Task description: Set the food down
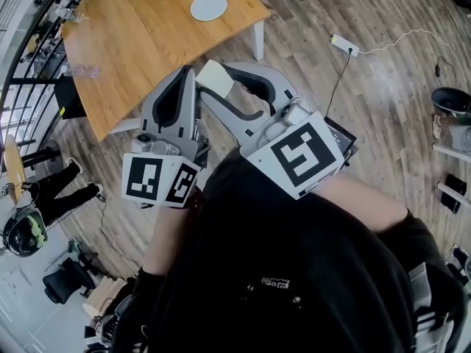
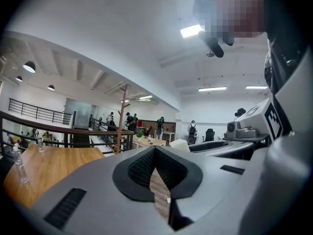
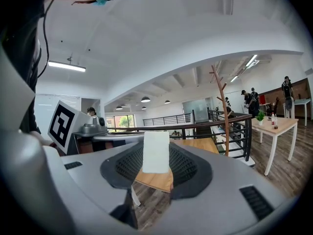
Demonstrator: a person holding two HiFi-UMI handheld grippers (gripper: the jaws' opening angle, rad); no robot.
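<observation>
The food (image 1: pixel 215 76) is a pale cream slab, and my right gripper (image 1: pixel 213 81) is shut on it, held up in front of my chest. In the right gripper view the food (image 3: pixel 156 152) stands upright between the dark pads. My left gripper (image 1: pixel 188 76) sits just to the left of it, its jaws shut with nothing between them; in its own view the left gripper (image 2: pixel 155 156) shows the pads meeting at the tip. A white plate (image 1: pixel 209 6) lies on the wooden table (image 1: pixel 140 43) ahead, well beyond both grippers.
Two clear bottles (image 1: pixel 81 70) stand at the table's left edge beside a black railing (image 1: pixel 22 79). A power strip (image 1: pixel 344 45) with its cable lies on the wood floor to the right. A black bin (image 1: pixel 450 101) is at far right, and a person (image 1: pixel 37 204) stands at lower left.
</observation>
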